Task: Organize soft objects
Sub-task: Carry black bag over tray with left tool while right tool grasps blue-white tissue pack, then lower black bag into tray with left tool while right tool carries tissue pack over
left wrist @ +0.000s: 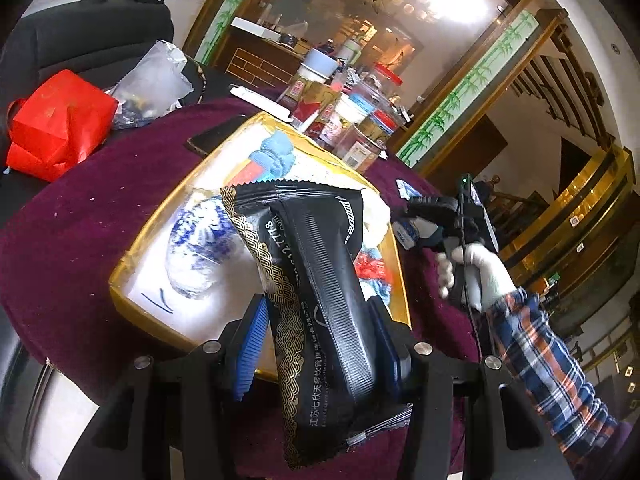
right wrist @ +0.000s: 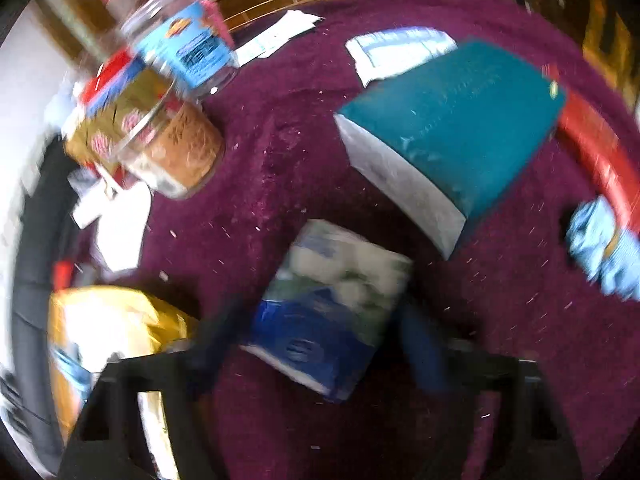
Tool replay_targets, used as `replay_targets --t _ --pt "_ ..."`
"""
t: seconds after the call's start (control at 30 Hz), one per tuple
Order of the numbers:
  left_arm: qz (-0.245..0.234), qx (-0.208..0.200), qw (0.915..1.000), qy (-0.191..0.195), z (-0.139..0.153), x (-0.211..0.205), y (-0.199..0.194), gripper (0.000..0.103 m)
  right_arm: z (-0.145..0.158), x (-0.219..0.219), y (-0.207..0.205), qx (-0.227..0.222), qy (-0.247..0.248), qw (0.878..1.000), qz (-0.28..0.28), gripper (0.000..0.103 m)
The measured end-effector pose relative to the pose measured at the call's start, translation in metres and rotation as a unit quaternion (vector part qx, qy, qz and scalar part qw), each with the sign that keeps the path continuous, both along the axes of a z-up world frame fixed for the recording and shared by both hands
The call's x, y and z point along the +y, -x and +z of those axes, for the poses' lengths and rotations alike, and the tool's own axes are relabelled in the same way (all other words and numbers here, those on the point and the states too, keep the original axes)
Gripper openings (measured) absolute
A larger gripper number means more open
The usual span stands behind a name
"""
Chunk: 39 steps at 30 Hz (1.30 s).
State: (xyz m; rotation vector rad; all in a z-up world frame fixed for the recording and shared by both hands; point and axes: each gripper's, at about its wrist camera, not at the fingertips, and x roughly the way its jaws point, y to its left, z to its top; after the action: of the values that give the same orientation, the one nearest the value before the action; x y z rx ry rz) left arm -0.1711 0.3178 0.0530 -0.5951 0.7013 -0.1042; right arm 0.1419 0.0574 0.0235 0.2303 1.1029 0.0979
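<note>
Left fingers [left wrist: 320, 344] clench a black foil packet [left wrist: 320, 312] above the gold tray [left wrist: 136, 264]; right fingers [right wrist: 320, 352], angled downward, straddle a tissue pack [right wrist: 332, 304] unclenched.

1. In the left wrist view, a tray [left wrist: 136, 268] sits mid-frame on the table [left wrist: 80, 216].
2. A sachet [left wrist: 320, 300] hangs over the tray.
3. Jars [left wrist: 360, 120] stand behind it.
4. In the right wrist view, a tissue pack [right wrist: 332, 300] lies centre-frame, a book [right wrist: 460, 128] at upper right.

free: maroon cloth [right wrist: 280, 152] mid-table | blocked: jars [right wrist: 176, 152] left, teal box [right wrist: 472, 120] right
</note>
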Motion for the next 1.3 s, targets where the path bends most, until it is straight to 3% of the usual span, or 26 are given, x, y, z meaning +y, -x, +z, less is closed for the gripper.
replay_targets --t 0.27,0.5,0.67,0.9,1.17,1.3 --pt "0.011 0.003 0.9999 0.004 -0.003 0.005 0.005 0.053 0.009 -0.02 0.034 -0.02 -0.031 0.998 0.046 0.059" --pt "0.018 -0.001 0.9997 -0.014 0.005 0.0 0.006 0.053 0.042 -0.03 0.08 -0.063 -0.092 0.989 0.098 0.059" --pt "0.012 0.002 0.9994 -0.033 0.015 -0.003 -0.007 0.053 0.066 -0.018 0.127 -0.085 -0.126 0.973 0.172 0.059" --pt "-0.006 0.009 0.9975 -0.069 0.029 -0.012 -0.043 0.053 0.067 0.027 0.182 -0.081 -0.147 0.946 0.277 0.06" --pt "-0.022 0.031 0.9953 -0.09 0.036 -0.01 -0.09 0.053 0.055 0.087 0.228 -0.099 -0.103 0.918 0.37 0.06" --pt "-0.035 0.048 0.9935 -0.097 0.03 -0.013 -0.117 0.053 0.038 0.114 0.245 -0.086 -0.085 0.904 0.411 0.06"
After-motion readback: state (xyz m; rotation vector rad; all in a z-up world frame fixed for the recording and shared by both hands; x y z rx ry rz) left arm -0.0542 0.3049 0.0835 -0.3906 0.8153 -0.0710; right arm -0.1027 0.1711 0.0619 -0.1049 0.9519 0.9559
